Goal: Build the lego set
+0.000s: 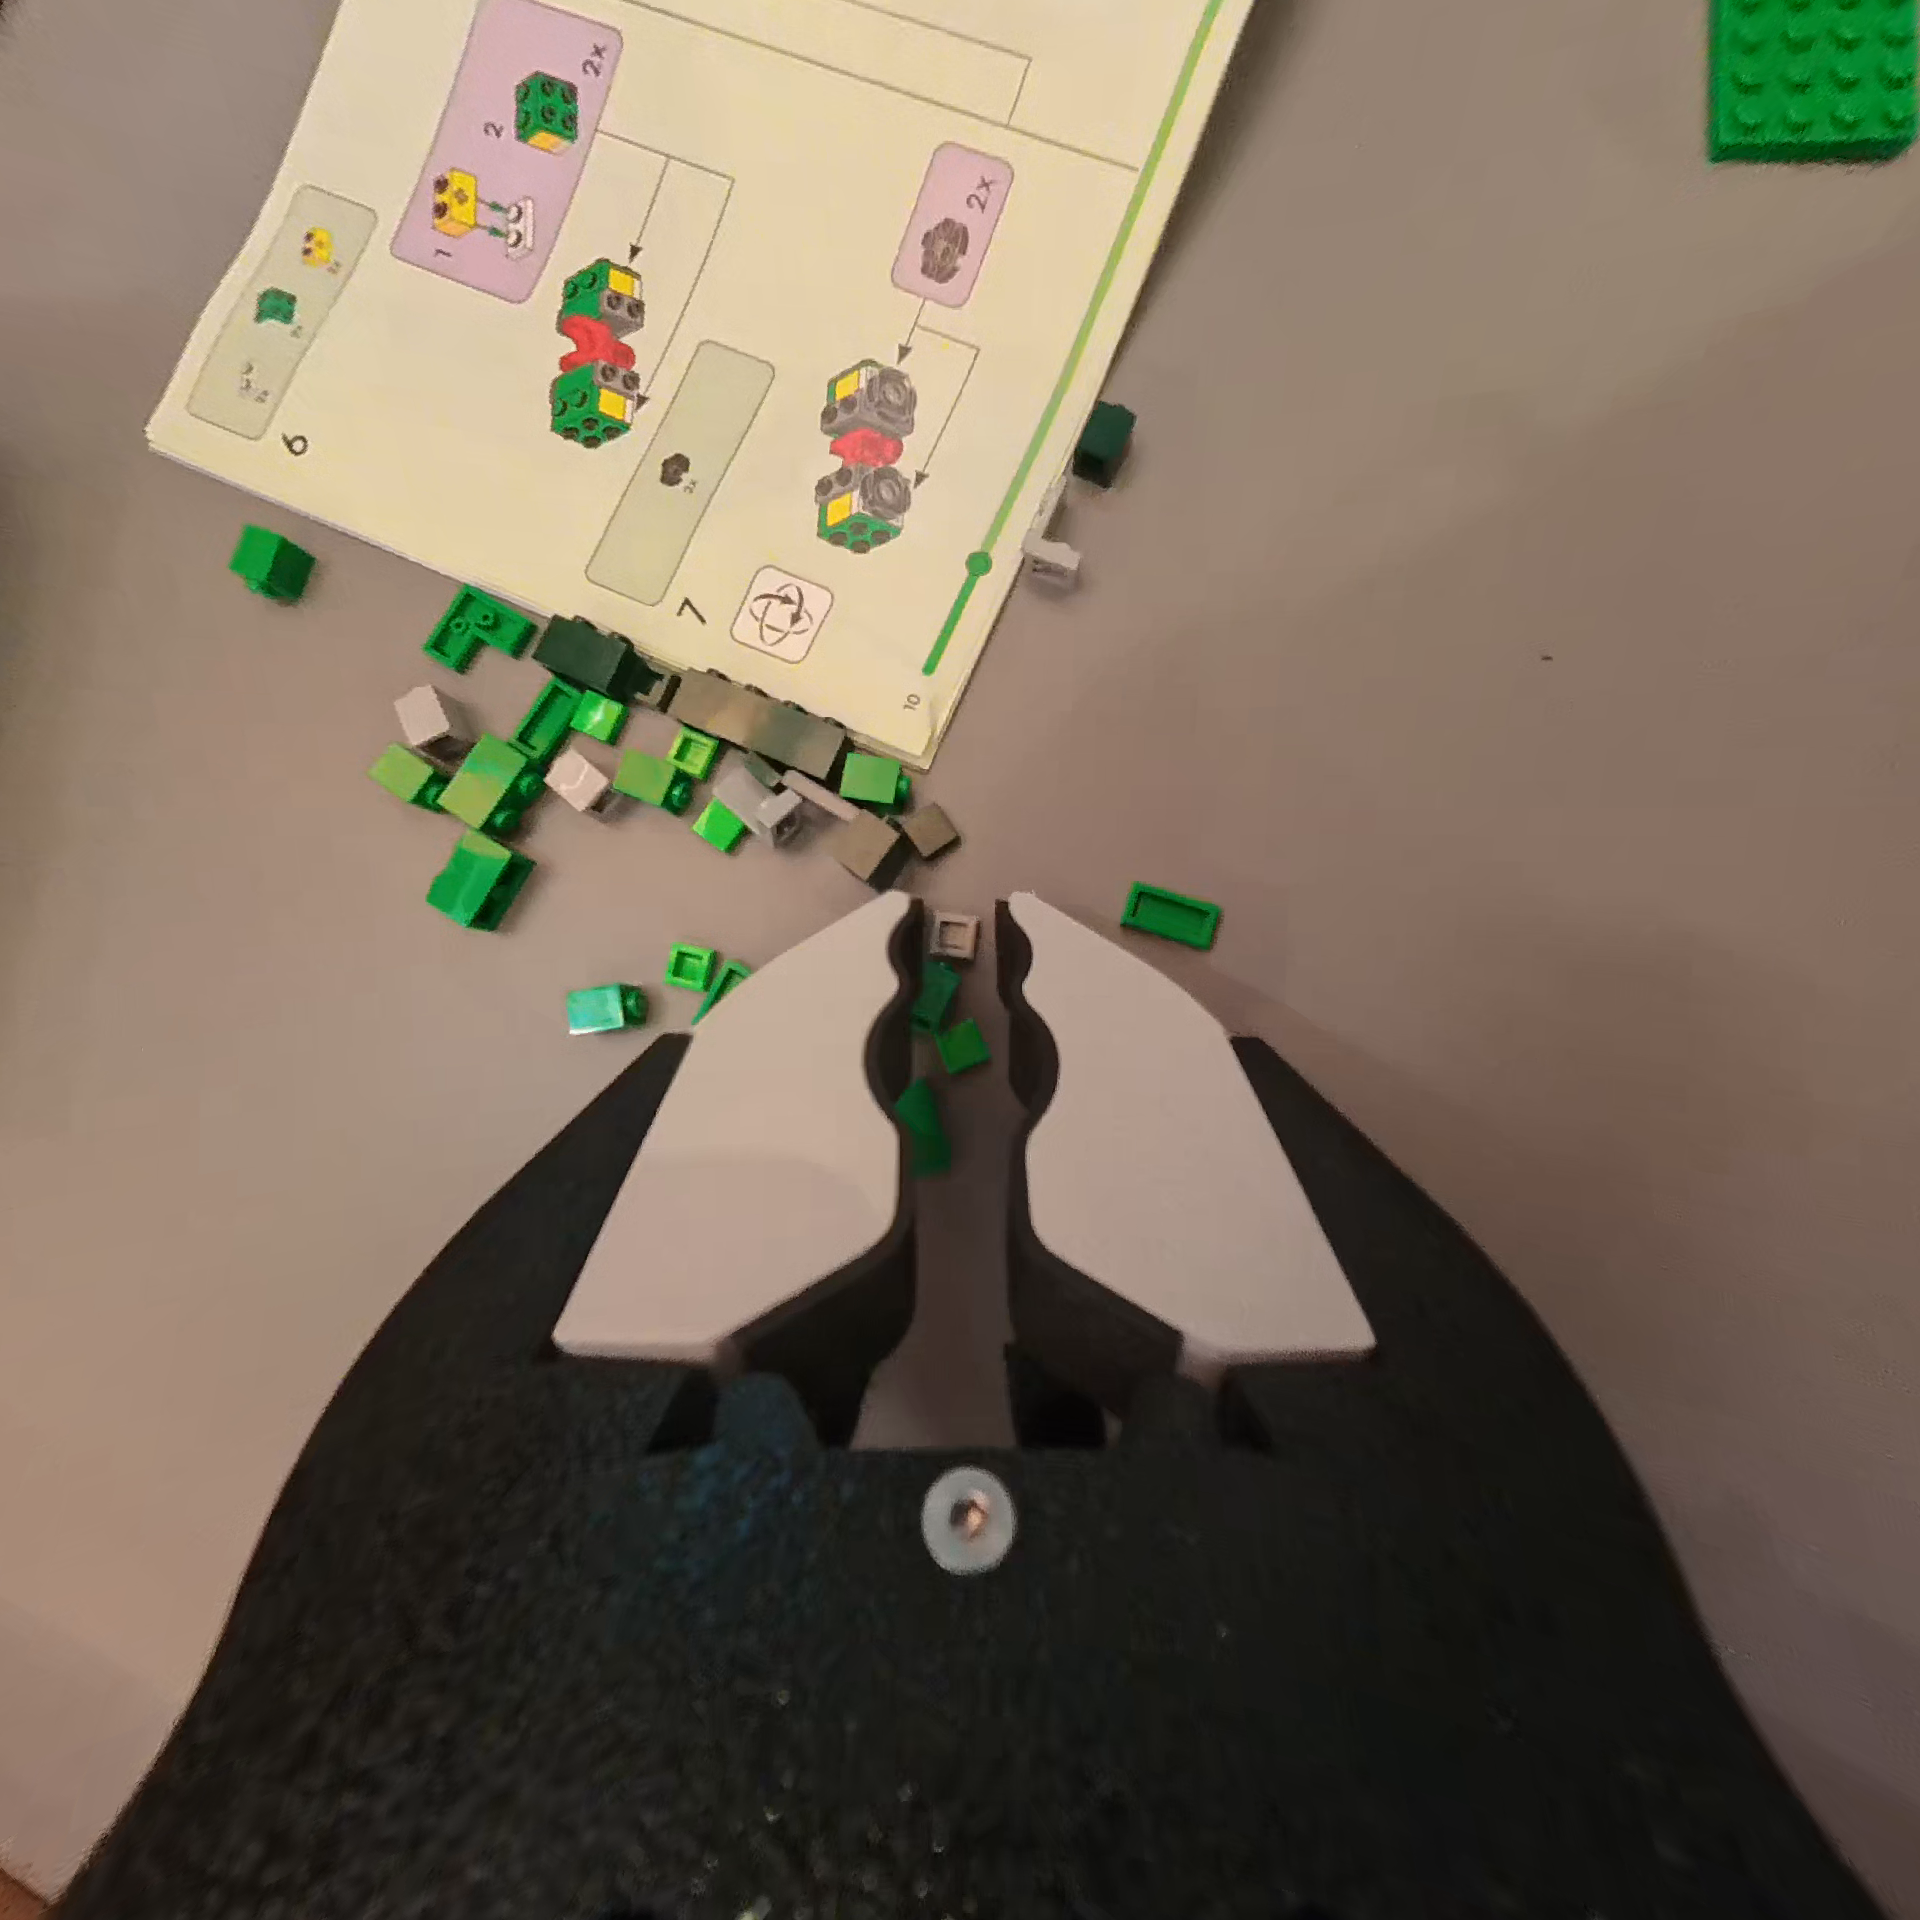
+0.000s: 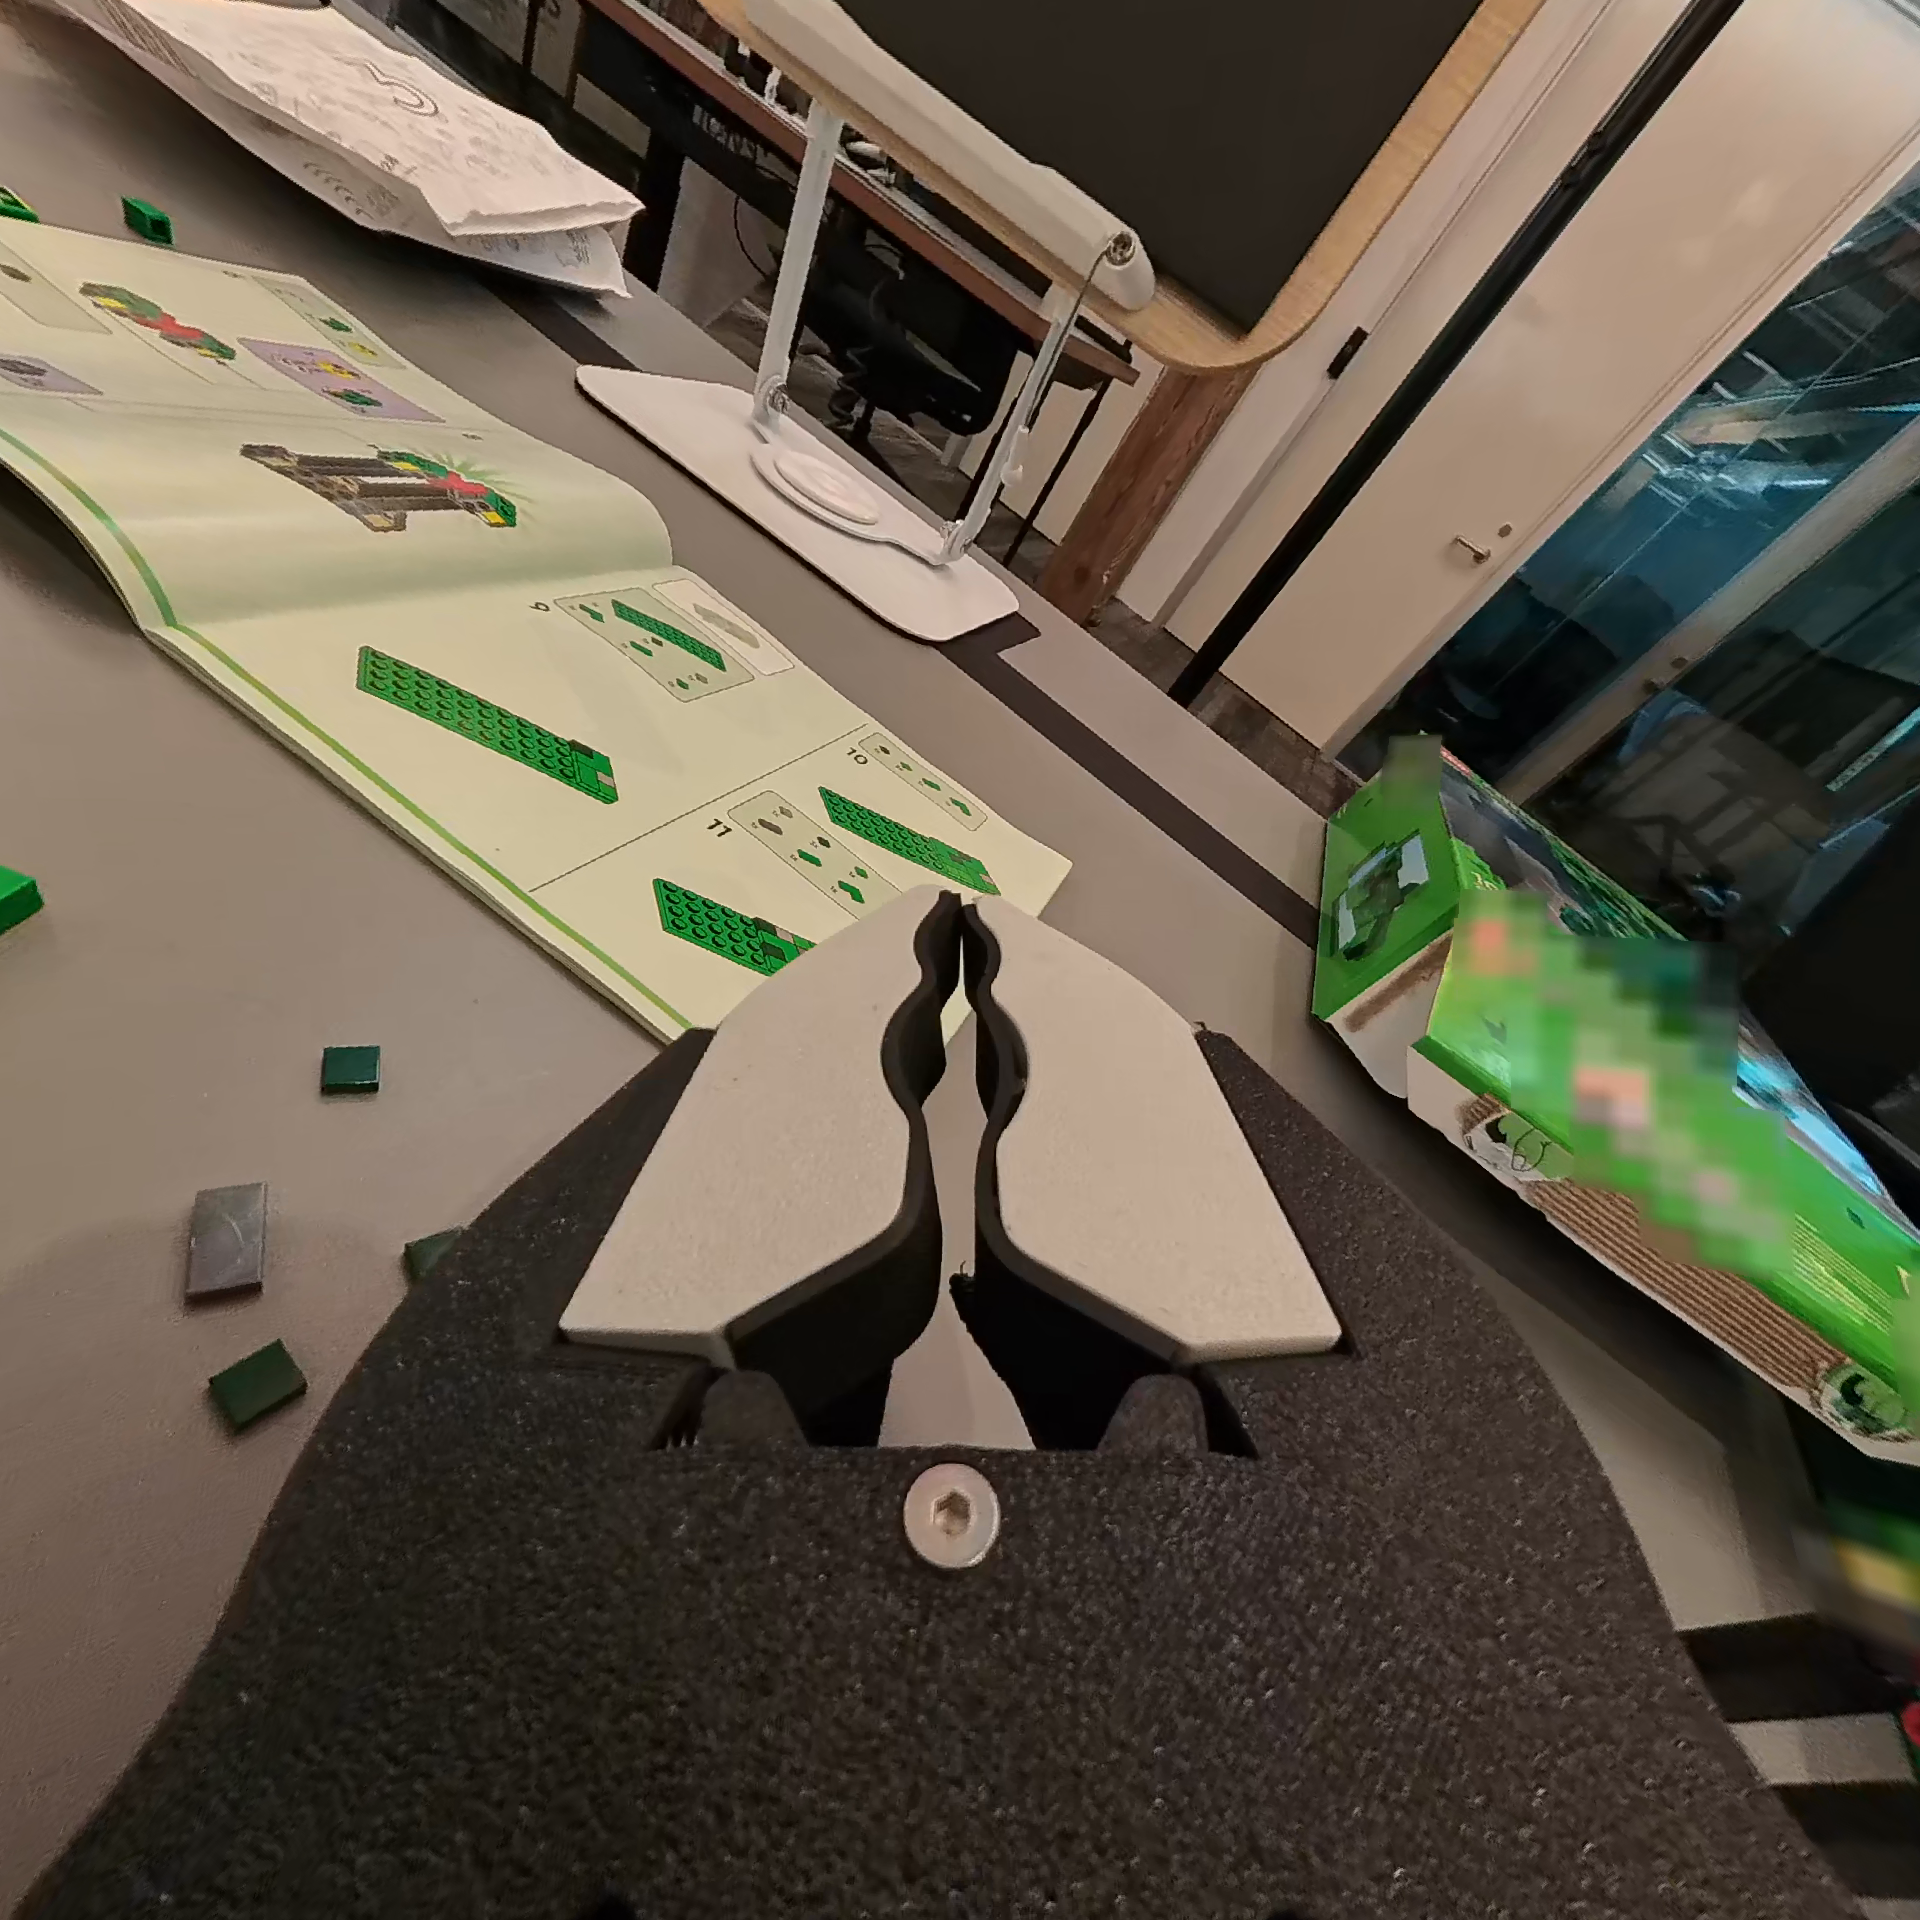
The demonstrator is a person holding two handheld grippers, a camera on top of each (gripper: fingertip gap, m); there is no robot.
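Note:
In the left wrist view my left gripper (image 1: 958, 920) points down at the grey table, its jaws a narrow gap apart. A small grey square piece (image 1: 954, 933) sits between the fingertips with a sliver of space on its right side. Small green pieces (image 1: 961, 1044) lie under the gap behind it. A pile of green and grey bricks (image 1: 623, 774) lies just ahead on the left, at the edge of the open instruction booklet (image 1: 727, 260). In the right wrist view my right gripper (image 2: 958, 912) is shut and empty, above the booklet's (image 2: 416, 623) corner.
A green baseplate (image 1: 1813, 78) lies at the top right. A green flat tile (image 1: 1172, 916) lies right of the left fingertips. Loose dark tiles (image 2: 227, 1238) lie left of the right gripper. A white lamp base (image 2: 800, 499), paper bags (image 2: 395, 135) and the green set box (image 2: 1621, 1091) stand around the table edge. The gap from one gripper's tips to the other's is roughly 40 cm.

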